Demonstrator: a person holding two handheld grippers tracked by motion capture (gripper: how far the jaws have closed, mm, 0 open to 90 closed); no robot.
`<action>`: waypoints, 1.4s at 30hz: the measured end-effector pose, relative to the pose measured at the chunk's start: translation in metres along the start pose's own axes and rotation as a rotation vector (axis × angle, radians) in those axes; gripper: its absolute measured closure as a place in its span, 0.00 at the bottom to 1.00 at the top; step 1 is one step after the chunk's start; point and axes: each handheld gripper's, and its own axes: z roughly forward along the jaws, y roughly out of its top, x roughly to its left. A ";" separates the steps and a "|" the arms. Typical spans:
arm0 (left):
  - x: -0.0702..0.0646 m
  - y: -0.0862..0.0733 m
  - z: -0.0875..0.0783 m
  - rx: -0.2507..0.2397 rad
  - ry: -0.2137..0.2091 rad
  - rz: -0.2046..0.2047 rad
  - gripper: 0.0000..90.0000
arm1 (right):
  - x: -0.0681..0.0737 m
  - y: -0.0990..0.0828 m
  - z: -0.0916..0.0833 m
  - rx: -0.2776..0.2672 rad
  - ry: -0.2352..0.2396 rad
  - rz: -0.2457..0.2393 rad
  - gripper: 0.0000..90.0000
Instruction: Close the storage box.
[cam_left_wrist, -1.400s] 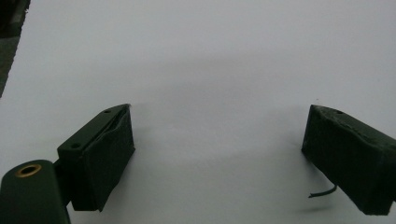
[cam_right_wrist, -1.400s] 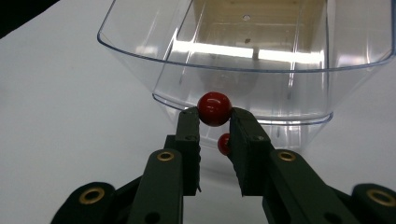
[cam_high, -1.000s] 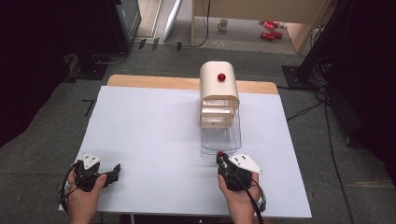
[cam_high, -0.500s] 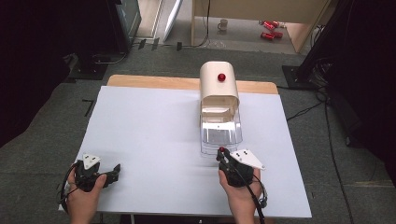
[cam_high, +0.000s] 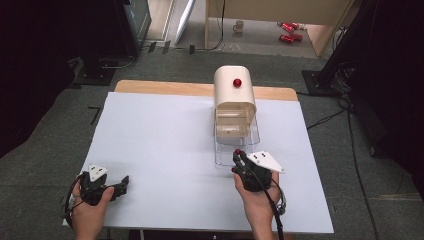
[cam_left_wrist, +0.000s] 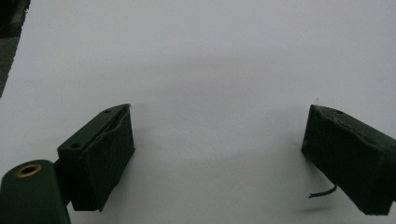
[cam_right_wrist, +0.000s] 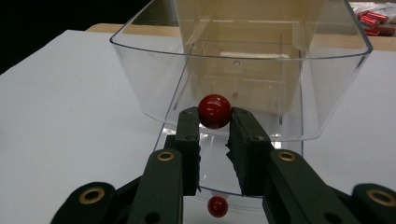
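1. The right claw (cam_right_wrist: 214, 128) is closed on the red knob (cam_right_wrist: 214, 111) of a clear drawer (cam_right_wrist: 243, 70), pulled out of a cream cabinet (cam_high: 234, 90).
2. The left claw (cam_left_wrist: 217, 154) gapes wide, empty, over the white table (cam_left_wrist: 210, 60).

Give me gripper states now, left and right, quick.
Left gripper: open, jaws wide apart over bare white table, holding nothing.
Right gripper: closed on the red knob of the clear drawer.
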 end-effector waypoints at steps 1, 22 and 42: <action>0.000 0.000 0.000 0.000 0.000 0.000 0.10 | 0.000 0.001 0.001 -0.001 -0.003 -0.001 0.84; 0.000 0.000 0.000 -0.001 0.000 -0.001 0.10 | -0.003 0.018 0.022 0.015 -0.009 -0.023 0.84; 0.000 0.000 0.000 -0.001 0.000 -0.002 0.10 | -0.009 0.035 0.051 0.018 -0.026 -0.029 0.84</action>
